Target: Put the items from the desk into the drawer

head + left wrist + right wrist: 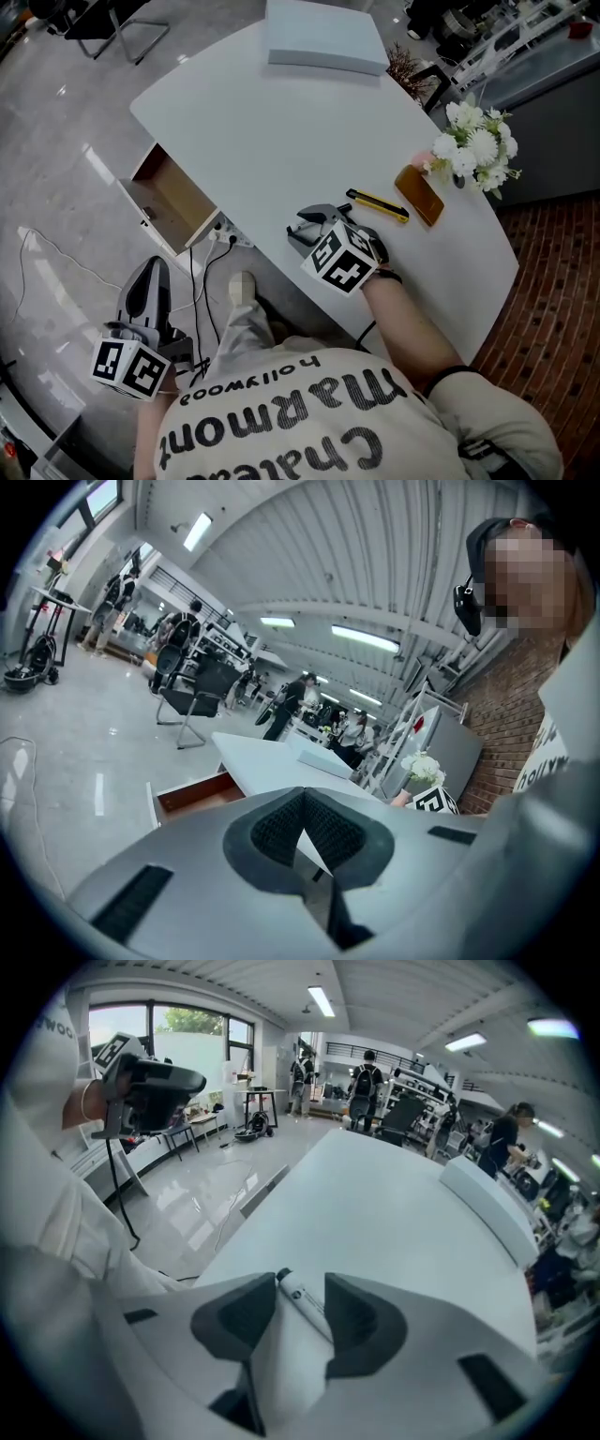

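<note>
A white marker pen (305,1299) lies on the white desk (394,1213), between the pads of my right gripper (300,1283). That gripper's jaws stand apart around the pen, with a gap at the right pad. In the head view the right gripper (314,227) points down at the desk's near edge and hides the pen. A yellow utility knife (378,204) and a brown flat case (419,194) lie just beyond it. The drawer (171,199) hangs open at the desk's left side, showing a bare wooden bottom. My left gripper (147,286) is held off the desk, low and left, with its pads (281,827) together on nothing.
A grey-blue box (324,36) rests at the desk's far end. White flowers (475,145) stand at the right edge by the brown case. Cables (202,281) hang below the drawer. A chair (192,691) and people are far off across the room.
</note>
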Demonstrator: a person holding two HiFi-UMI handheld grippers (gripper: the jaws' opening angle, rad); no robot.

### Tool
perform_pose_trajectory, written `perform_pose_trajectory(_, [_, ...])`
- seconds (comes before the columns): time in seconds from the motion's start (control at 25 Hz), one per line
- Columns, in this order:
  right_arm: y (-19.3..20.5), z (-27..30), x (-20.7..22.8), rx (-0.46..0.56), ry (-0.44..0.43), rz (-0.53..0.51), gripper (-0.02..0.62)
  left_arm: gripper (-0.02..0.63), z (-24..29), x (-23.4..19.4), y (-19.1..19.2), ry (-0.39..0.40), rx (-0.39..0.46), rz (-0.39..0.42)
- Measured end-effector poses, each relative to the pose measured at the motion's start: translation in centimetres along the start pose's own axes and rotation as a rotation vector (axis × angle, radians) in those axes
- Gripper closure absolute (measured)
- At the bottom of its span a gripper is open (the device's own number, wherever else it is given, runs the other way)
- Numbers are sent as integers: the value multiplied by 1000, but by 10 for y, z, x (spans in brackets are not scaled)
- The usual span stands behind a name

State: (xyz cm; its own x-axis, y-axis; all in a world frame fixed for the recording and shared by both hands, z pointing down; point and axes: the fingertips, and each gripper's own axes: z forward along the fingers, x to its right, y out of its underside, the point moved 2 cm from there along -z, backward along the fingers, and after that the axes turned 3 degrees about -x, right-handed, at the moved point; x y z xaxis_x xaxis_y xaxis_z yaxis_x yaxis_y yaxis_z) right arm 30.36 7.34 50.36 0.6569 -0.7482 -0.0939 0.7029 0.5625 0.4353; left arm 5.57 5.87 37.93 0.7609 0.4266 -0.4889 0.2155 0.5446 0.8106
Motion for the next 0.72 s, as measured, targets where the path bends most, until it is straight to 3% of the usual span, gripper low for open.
perform_pose_trajectory(0.4, [1, 5, -1, -54, -94, -60, 437, 607, 2, -4, -1, -1, 1, -6])
perform_pose_trajectory(0.72, [0, 6, -5, -66, -131, -44, 494, 607, 3, -5, 1, 0, -3, -12])
